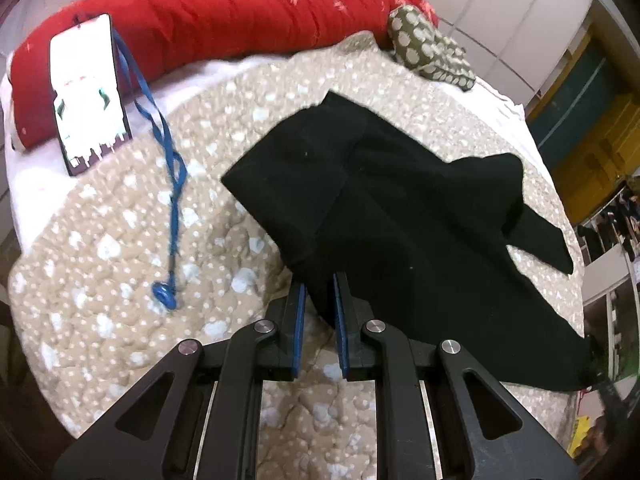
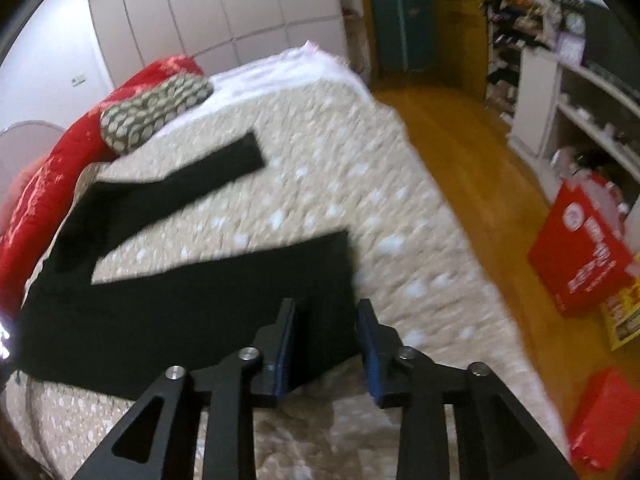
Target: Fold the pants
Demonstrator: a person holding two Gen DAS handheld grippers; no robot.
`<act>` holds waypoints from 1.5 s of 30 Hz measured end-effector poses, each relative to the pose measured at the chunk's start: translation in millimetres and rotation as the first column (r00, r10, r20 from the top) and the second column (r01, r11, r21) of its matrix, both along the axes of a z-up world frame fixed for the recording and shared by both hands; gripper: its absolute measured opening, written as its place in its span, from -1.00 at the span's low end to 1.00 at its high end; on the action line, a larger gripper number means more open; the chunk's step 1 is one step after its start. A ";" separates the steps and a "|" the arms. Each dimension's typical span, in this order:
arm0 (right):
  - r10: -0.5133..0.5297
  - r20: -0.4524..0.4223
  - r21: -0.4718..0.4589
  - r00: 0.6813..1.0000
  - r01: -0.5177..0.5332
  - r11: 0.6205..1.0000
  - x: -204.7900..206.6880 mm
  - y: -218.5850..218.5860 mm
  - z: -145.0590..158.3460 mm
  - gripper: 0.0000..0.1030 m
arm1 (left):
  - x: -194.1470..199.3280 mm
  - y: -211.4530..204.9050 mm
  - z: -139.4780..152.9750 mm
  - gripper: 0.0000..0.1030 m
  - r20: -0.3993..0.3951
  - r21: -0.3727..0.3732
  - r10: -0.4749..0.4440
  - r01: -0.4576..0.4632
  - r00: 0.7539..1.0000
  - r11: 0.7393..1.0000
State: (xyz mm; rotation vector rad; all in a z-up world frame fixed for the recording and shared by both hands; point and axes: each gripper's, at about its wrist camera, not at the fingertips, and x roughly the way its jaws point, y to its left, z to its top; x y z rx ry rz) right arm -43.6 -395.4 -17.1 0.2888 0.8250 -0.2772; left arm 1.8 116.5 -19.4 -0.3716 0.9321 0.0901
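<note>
Black pants [image 1: 400,208] lie spread on a beige spotted quilt [image 1: 120,240]. In the left wrist view my left gripper [image 1: 320,284] is open, its blue-padded fingers straddling the near corner of the waist end. In the right wrist view the pants [image 2: 180,292] show both legs apart in a V; the far leg [image 2: 208,168] reaches toward the pillows. My right gripper [image 2: 326,308] is open, its fingertips around the hem of the near leg. Whether the cloth touches either gripper's pads is unclear.
A phone [image 1: 90,92] with a blue lanyard [image 1: 172,184] lies at the left on the bed. A red blanket [image 1: 240,12] and a green spotted pillow [image 1: 428,44] sit at the head. Right of the bed are wood floor [image 2: 460,152], red bags [image 2: 580,248] and white shelves [image 2: 560,92].
</note>
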 end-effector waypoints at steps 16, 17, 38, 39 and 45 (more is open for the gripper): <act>0.564 0.184 -0.109 0.805 -0.554 0.825 193.7 150.6 63.1 0.19 | 91.5 -34.1 20.9 0.01 0.035 0.067 -0.079 0.077 0.996 0.995; 0.599 0.179 -0.114 0.780 -0.588 0.800 211.9 159.8 62.5 0.25 | 102.5 -36.2 15.0 0.01 0.019 0.077 -0.081 0.079 0.997 0.994; 0.864 0.138 -0.119 0.483 -0.858 0.499 221.8 222.0 54.9 -0.82 | 132.4 -10.0 -14.0 0.06 0.004 0.138 0.026 -0.026 1.000 0.990; 0.883 0.153 -0.145 0.444 -0.874 0.465 191.8 225.3 64.4 -0.82 | 124.3 -5.1 -9.8 0.06 0.016 0.129 0.038 -0.040 0.999 0.991; 0.928 0.026 -0.186 0.372 -0.910 0.370 88.4 244.8 15.3 -0.80 | 80.4 24.6 -8.1 0.06 0.010 0.090 0.083 -0.084 0.996 0.992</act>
